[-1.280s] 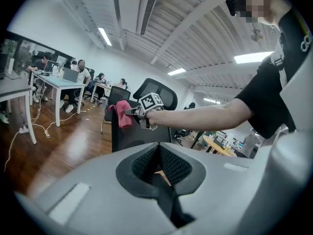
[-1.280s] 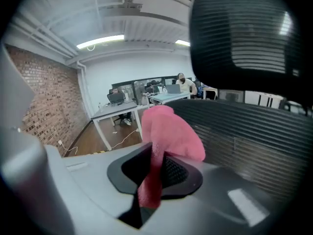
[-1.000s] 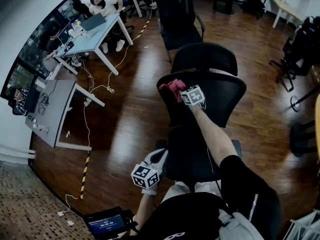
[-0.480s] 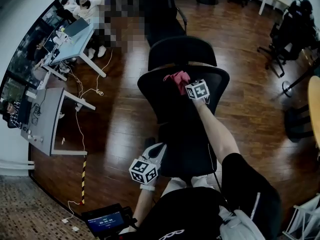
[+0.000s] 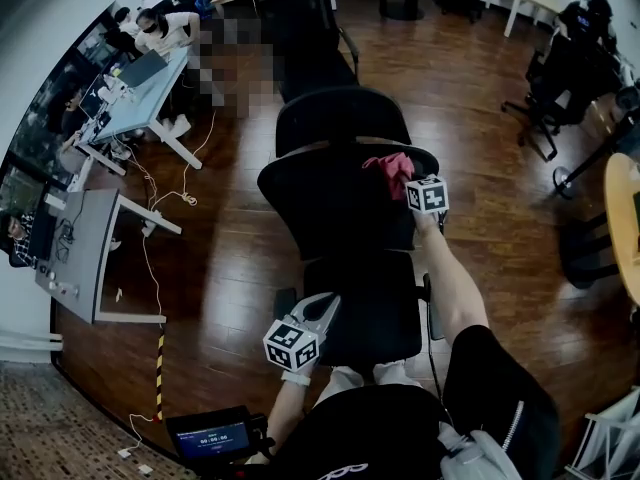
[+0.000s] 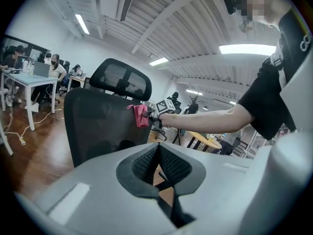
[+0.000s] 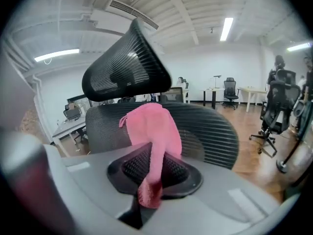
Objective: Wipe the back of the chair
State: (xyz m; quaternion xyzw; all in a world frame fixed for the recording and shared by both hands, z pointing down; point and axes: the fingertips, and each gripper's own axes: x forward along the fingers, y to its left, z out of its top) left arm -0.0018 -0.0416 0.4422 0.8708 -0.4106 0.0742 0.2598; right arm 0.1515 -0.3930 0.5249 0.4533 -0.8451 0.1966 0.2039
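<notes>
A black mesh office chair stands before me, its backrest [image 5: 330,193] topped by a headrest [image 5: 340,118]. My right gripper [image 5: 412,188] is shut on a pink cloth [image 5: 392,169], which lies against the upper right of the backrest. In the right gripper view the pink cloth [image 7: 151,131] hangs between the jaws in front of the ribbed backrest [image 7: 210,131]. My left gripper [image 5: 318,313] is low by the seat [image 5: 365,303], shut with nothing in it. The left gripper view shows the backrest [image 6: 98,126], the cloth [image 6: 141,115] and the right gripper [image 6: 155,115] beyond.
Wooden floor surrounds the chair. Another black chair [image 5: 305,38] stands behind it. Desks [image 5: 125,93] with seated people are at the far left, a grey table [image 5: 85,248] at left, more chairs [image 5: 565,63] at right. Cables [image 5: 150,268] run over the floor.
My right gripper has carried the pink cloth from the upper left-middle of the backrest across to its upper right. The left gripper stays low by the seat.
</notes>
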